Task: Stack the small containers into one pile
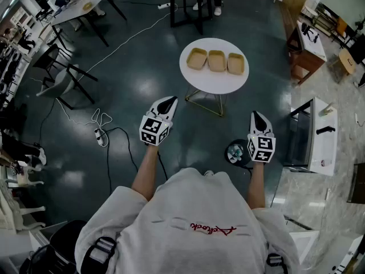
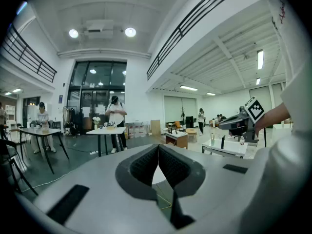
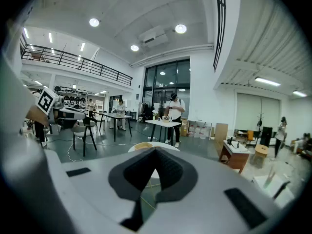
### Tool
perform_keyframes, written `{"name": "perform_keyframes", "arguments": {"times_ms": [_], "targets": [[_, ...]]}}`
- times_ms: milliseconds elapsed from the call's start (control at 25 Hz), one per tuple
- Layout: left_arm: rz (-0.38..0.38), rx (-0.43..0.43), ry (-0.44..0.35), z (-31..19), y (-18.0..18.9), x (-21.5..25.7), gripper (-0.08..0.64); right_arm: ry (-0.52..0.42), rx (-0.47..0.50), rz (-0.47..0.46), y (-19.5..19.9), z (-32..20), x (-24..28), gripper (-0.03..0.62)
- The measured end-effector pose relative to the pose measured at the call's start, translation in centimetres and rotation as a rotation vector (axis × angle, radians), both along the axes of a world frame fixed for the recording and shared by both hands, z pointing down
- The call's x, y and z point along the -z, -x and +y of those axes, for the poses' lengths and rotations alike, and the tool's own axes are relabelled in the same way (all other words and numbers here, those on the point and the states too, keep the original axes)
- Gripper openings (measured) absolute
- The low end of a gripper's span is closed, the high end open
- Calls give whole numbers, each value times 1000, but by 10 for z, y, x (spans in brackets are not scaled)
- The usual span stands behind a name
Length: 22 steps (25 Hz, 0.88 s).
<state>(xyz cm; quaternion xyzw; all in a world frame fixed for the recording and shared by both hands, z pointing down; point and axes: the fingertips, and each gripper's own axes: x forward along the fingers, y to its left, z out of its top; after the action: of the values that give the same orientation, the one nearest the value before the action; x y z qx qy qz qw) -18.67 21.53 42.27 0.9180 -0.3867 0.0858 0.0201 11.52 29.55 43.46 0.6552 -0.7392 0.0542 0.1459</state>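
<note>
Ahead of the person [image 1: 188,221], a round white desk [image 1: 214,83] stands on the dark floor [image 1: 131,84]. Nearer the body, the left hand-held gripper [image 1: 169,101] and the right hand-held gripper [image 1: 255,115] hang in the air well apart from it, each with jaws closed on nothing. Three small containers [image 1: 217,60] sit side by side in a row on the desk, unstacked.

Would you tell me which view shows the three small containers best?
Head view: all three containers lie side by side, unobstructed. The right gripper view catches only one's edge; the left gripper view shows none.
</note>
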Motion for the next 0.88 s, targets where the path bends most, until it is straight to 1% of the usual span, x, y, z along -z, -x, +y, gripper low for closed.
{"name": "perform_keyframes", "arguments": {"times_ms": [160,480,600,880], "targets": [[10,4,2,6,1,3,13,4,10,-5,4,6,1,20],[12,5,-1,19,-11,6,14,0,32,-26,0,18,-1,20],[13,11,-1,24,-18,6,14,-10,41,-42,-4,22,-1,20],[11,34,2,34,-39,2,14,17,65,-40,-21,30,-12,20]]}}
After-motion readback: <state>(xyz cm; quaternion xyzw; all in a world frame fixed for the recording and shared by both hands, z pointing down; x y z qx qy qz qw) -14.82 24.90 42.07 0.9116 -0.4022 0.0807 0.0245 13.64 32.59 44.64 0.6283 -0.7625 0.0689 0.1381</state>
